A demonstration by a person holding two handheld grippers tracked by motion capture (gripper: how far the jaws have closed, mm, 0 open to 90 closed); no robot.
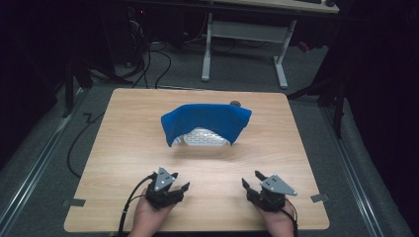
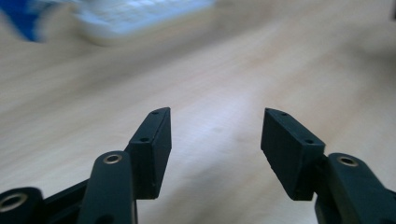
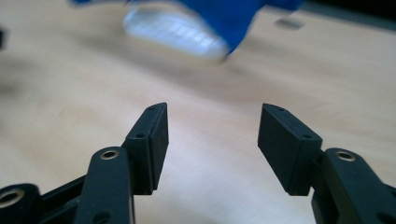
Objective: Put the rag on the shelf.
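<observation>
A blue cloth (image 1: 207, 120) is seen draped over a white slatted basket (image 1: 203, 138) at mid-counter (image 1: 123, 148), well ahead of both grippers. The cloth is judged soft, light and limp, best pinched at its hanging corners; the basket looks light, stiff plastic. The left gripper (image 1: 180, 180) and right gripper (image 1: 251, 180) are parted wide, nothing between the jaws. No writing can be read.
</observation>
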